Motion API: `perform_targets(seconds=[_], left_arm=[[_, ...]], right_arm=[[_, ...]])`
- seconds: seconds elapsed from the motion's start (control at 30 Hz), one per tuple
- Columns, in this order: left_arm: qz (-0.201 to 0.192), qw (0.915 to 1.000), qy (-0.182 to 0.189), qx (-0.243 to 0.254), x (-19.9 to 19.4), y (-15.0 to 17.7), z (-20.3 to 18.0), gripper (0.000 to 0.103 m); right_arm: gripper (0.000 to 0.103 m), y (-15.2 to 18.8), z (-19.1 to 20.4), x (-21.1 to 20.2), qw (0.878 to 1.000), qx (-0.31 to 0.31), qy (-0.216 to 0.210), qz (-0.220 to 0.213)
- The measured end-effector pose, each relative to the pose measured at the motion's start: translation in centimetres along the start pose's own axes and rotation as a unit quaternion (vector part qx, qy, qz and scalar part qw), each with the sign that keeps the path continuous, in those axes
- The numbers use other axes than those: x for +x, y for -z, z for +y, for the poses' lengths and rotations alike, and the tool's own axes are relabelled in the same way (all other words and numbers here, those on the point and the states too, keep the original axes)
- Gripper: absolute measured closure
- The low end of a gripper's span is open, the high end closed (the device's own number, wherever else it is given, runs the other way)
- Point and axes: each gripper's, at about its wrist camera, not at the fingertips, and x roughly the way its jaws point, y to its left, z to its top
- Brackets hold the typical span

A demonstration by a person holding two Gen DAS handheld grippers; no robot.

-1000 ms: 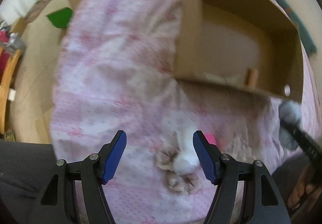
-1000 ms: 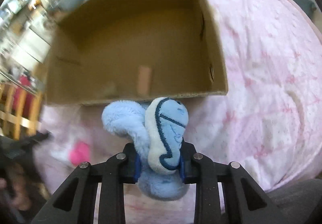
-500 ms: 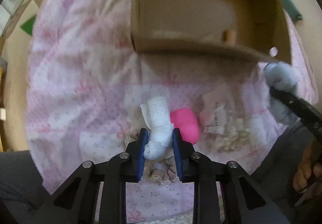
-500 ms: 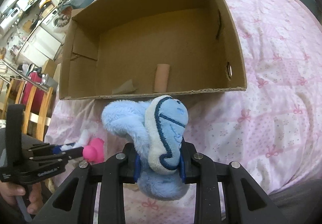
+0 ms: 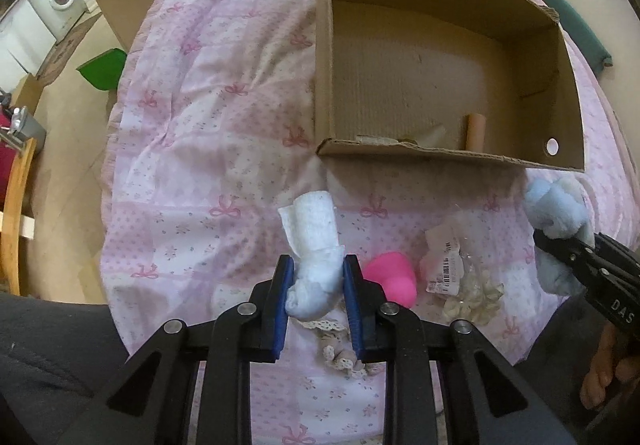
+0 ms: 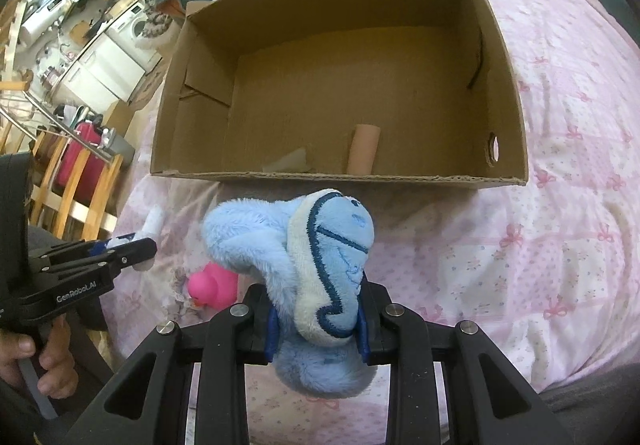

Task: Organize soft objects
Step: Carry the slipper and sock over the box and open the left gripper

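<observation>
Left gripper (image 5: 315, 285): pinching white sock (image 5: 314, 245); pink duck (image 5: 390, 277) just right. Right gripper (image 6: 318, 325): clamping blue plush (image 6: 320, 269); cardboard box (image 6: 340, 177) beyond, holding possibly a tube.

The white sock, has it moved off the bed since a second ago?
Yes. The white sock is now pinched in the left gripper, raised off the bedspread.
</observation>
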Motion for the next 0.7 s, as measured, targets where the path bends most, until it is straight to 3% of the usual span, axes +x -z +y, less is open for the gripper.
perform_targets(seconds=[0.3,0.57,0.7], left_arm=[[-0.030,0.9993,-0.020,-0.006,-2.2,-0.3,0.0,0.081],[-0.141,0.9888,-0.044,0.025,-6.9,-3.2,-1.5,0.080],[-0.182,0.9826,-0.029,0.020,-8.2,-5.3,-1.7,0.080]], right_arm=[[0.072,-0.1,0.4,-2.2,0.999,-0.004,-0.026,-0.031],[0.072,-2.1,0.2,-6.9,0.990,-0.006,-0.039,-0.134],[0.072,-3.7,0.0,-7.9,0.986,-0.011,-0.042,-0.163]])
